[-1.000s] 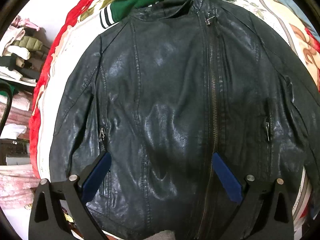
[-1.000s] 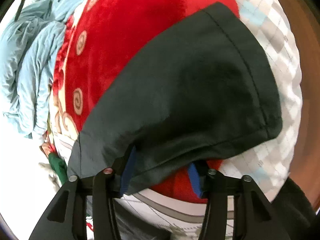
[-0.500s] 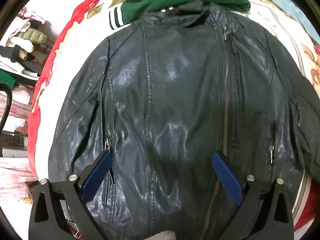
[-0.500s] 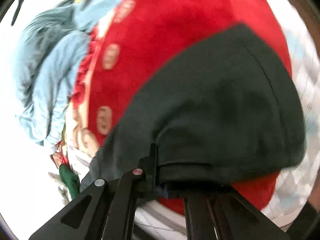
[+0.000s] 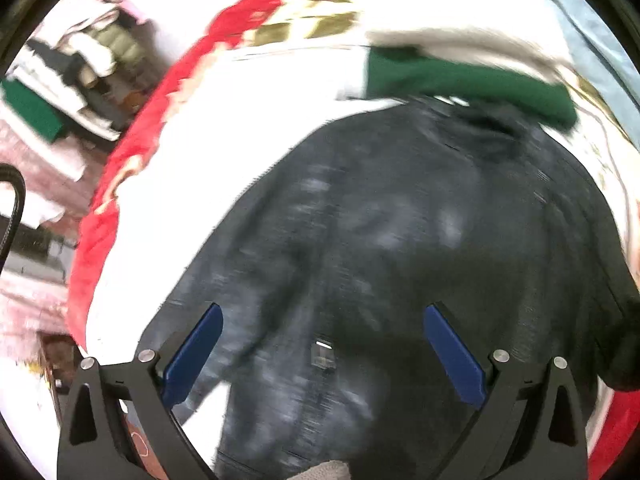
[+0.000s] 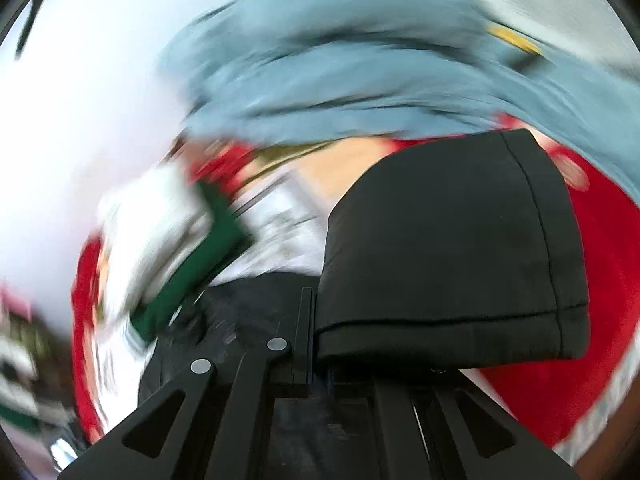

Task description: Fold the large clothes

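A black leather jacket [image 5: 400,240] lies front up on a red and white blanket [image 5: 168,152], blurred by motion. My left gripper [image 5: 324,348] is open and empty, its blue pads [image 5: 192,356] hovering over the jacket's lower left part. My right gripper [image 6: 320,360] is shut on the jacket's black sleeve cuff [image 6: 452,256] and holds it lifted, with the jacket body [image 6: 240,320] below it.
A folded green and white garment [image 5: 460,76] lies just beyond the jacket's collar, also in the right wrist view [image 6: 192,264]. A light blue cloth [image 6: 360,68] is bunched at the far side. Stacked clothes [image 5: 80,64] sit off the bed at left.
My right gripper shut on the sleeve cuff and swung it up and over toward the jacket body. My left gripper shifted toward the jacket's left side; both views blur.
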Demonstrator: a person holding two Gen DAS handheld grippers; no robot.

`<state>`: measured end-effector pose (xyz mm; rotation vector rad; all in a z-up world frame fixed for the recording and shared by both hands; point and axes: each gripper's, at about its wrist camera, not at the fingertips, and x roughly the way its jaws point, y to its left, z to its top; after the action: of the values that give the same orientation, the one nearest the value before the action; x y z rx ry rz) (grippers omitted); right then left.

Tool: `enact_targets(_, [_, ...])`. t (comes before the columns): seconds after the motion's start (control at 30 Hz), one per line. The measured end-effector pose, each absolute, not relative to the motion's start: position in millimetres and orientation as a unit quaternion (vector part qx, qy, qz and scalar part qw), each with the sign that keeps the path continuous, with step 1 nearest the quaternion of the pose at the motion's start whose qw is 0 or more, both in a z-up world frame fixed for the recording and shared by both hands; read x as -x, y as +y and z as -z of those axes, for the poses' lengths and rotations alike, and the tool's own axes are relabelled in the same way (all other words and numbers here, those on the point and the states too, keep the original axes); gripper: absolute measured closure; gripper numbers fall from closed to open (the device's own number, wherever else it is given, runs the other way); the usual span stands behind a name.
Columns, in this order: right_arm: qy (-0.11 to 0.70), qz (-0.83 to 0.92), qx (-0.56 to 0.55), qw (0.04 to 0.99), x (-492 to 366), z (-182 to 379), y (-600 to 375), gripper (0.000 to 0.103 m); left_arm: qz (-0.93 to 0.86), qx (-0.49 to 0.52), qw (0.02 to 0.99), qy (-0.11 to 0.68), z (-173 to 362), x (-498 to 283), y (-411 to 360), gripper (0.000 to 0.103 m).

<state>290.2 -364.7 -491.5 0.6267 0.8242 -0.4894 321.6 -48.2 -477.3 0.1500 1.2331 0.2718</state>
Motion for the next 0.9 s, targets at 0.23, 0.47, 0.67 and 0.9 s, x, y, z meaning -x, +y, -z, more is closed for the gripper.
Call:
enact_targets(0.23, [0.501, 0.074, -0.077, 0.859, -408.7, 570.2, -166.0, 0.1, -0.215, -0.011, 0.774, 0.596, 501.9, -324.9, 57.1, 0.0])
enact_targets(0.47, [0.636, -0.036, 0.023, 0.771, -410.0, 669.6, -51.4, 0.053, -0.256, 0.022, 0.746, 0.614, 521.0, -303.2, 122.4, 0.0])
enact_targets(0.67, [0.629, -0.07, -0.094, 0.768, -356.2, 617.3, -82.1, 0.046, -0.26, 0.075, 0.721, 0.637, 508.7, -254.4, 151.0, 0.0])
enact_targets(0.9, [0.668, -0.052, -0.146, 0.728, -345.7, 623.1, -104.1, 0.046, -0.28, 0.272, 0.641, 0.661, 527.7, -150.5, 190.5, 0.0])
